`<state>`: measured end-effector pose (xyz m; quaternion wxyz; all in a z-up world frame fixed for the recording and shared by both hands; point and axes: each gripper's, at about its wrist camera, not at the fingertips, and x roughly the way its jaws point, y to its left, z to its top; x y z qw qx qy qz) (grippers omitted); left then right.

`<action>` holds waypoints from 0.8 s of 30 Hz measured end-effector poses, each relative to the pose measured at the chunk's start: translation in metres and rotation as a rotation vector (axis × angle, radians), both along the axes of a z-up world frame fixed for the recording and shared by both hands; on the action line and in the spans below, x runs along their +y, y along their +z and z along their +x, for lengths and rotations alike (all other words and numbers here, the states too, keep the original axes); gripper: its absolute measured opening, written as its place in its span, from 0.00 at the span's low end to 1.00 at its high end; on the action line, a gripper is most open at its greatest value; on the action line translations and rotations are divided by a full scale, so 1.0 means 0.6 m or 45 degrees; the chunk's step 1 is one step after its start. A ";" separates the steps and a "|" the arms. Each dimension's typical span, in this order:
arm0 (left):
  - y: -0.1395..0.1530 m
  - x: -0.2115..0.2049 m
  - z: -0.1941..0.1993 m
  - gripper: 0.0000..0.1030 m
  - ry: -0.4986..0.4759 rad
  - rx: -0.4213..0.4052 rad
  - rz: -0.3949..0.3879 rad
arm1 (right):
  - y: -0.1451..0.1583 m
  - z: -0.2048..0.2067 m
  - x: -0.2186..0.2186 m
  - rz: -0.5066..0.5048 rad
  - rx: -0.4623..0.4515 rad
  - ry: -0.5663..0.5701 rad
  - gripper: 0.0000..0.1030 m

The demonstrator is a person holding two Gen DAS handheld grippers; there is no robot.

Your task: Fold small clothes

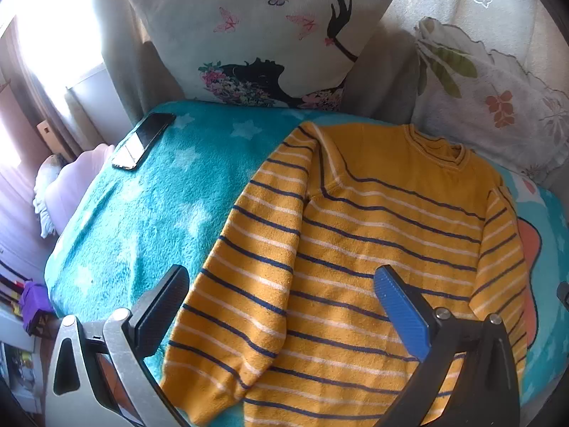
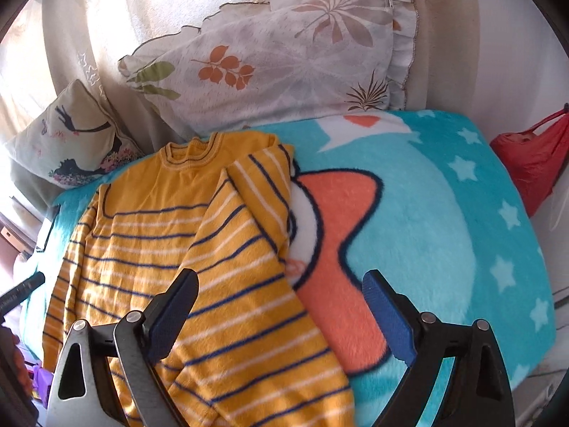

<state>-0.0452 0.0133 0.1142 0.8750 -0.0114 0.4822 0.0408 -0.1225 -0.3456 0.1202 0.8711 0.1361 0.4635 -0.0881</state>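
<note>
A small yellow sweater with navy and white stripes lies flat on a turquoise star blanket, collar toward the pillows. Both long sleeves lie along the body. My left gripper is open and empty, hovering over the sweater's lower left sleeve. The sweater also shows in the right wrist view. My right gripper is open and empty above the right sleeve and the orange patch of the blanket.
A phone lies on the blanket's far left corner. A butterfly pillow and a leaf-print pillow lean at the back. A red bag sits past the right edge. The bed edge drops off at left.
</note>
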 end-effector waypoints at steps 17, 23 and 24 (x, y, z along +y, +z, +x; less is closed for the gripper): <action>-0.005 0.104 0.001 1.00 -0.039 0.061 -0.123 | 0.029 -0.004 0.150 -0.040 0.036 0.040 0.93; -0.020 0.129 0.010 1.00 -0.050 0.075 -0.103 | 0.020 0.018 0.202 -0.071 0.062 0.096 0.93; -0.028 0.134 0.014 1.00 -0.053 0.082 -0.098 | 0.017 0.021 0.210 -0.073 0.072 0.099 0.93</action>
